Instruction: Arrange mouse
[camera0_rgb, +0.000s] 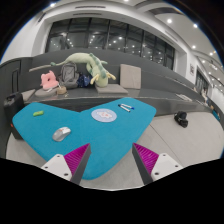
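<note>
A small grey mouse (62, 132) lies on a teal mat (95, 128) that covers the light tabletop (185, 145). It sits ahead of my left finger and a little to its left. A round white disc (103, 115) and a small dark-and-white item (126, 106) also lie on the mat, farther off. My gripper (111, 160) is open and empty, its magenta pads (71, 159) wide apart above the mat's near tip. Nothing is between the fingers.
Plush toys, a green dinosaur (92, 66) and a pink one (47, 78), stand at the table's far side with a beige box (131, 73). A dark object (181, 118) lies to the right off the mat. A black item (11, 104) is at far left.
</note>
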